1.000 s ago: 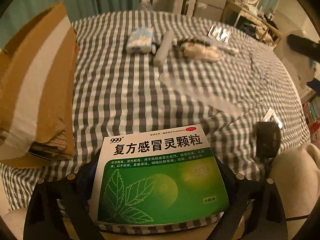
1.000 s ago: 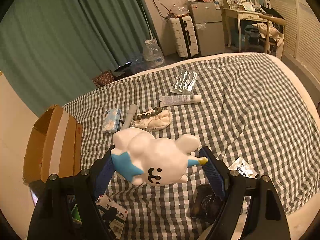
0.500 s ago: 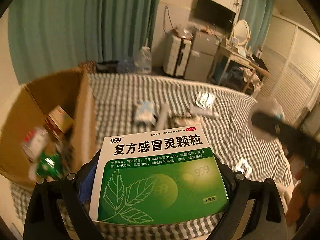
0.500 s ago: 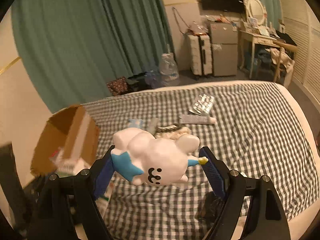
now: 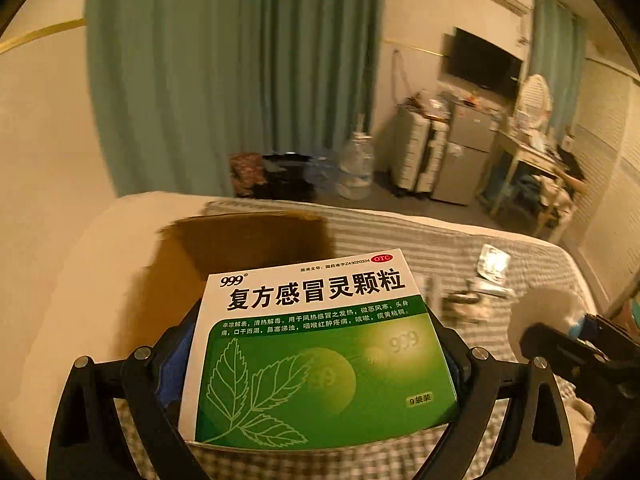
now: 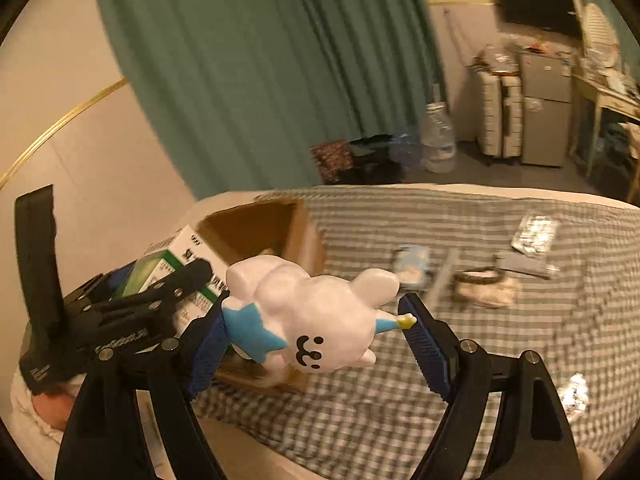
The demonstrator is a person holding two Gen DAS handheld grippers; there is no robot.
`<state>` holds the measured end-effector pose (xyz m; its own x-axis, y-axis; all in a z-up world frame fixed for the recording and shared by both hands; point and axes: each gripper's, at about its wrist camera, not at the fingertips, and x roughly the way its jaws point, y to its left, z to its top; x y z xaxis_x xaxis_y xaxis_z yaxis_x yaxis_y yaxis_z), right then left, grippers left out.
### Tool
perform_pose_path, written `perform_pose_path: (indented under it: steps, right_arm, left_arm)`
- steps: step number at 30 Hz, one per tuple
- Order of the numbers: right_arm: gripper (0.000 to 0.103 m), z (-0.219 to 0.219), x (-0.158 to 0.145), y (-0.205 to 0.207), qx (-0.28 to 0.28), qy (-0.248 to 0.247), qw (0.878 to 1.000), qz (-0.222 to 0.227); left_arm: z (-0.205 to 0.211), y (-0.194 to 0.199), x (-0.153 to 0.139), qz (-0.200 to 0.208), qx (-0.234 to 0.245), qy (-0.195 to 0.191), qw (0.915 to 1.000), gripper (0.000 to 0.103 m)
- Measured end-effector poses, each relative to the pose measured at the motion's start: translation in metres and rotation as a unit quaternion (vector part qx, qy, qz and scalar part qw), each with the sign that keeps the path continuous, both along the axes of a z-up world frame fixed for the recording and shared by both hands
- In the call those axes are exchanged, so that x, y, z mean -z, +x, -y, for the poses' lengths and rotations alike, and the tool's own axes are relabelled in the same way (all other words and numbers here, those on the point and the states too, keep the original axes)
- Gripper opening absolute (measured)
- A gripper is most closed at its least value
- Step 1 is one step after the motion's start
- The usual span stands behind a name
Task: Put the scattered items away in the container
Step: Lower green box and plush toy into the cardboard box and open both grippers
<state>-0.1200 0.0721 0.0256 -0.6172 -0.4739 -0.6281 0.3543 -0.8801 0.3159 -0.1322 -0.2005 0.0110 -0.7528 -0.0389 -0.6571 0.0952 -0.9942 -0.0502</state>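
Up front in the left wrist view, the left gripper (image 5: pixel 316 364) has its jaws clamped on a green and white medicine box (image 5: pixel 316 344), held above the near edge of the open cardboard box (image 5: pixel 248 240) on the checked bedspread (image 5: pixel 440 240). Over in the right wrist view, the right gripper (image 6: pixel 316 320) has its jaws closed around a white rabbit toy (image 6: pixel 312 304), raised just beside the cardboard box, while a blister pack (image 6: pixel 534 234), a tube (image 6: pixel 524 266) and a tissue pack (image 6: pixel 412 266) lie scattered on the bedspread further right.

Teal curtain (image 6: pixel 260 68), wall-mounted TV (image 5: pixel 486 62), water jug (image 6: pixel 438 142), white suitcase (image 6: pixel 498 114), small fridge (image 6: pixel 546 108)
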Motion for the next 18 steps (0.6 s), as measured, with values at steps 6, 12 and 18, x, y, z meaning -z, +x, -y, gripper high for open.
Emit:
perform_pose_path:
  steps: [6, 12, 18]
  right_arm:
    - [0.081, 0.069, 0.021, -0.014, -0.068, 0.003, 0.997, 0.026]
    - [0.082, 0.108, 0.044, -0.05, -0.08, -0.003, 0.995, 0.056]
    - [0.082, 0.135, 0.057, -0.095, -0.062, 0.002, 0.994, 0.086]
  left_arm:
    - [0.053, -0.02, 0.03, 0.032, -0.05, 0.011, 0.9982, 0.097]
    - [0.073, -0.026, 0.058, 0.049, -0.075, 0.021, 0.9957, 0.097]
    - [0.075, -0.03, 0.083, 0.066, -0.062, -0.015, 0.9958, 0.099]
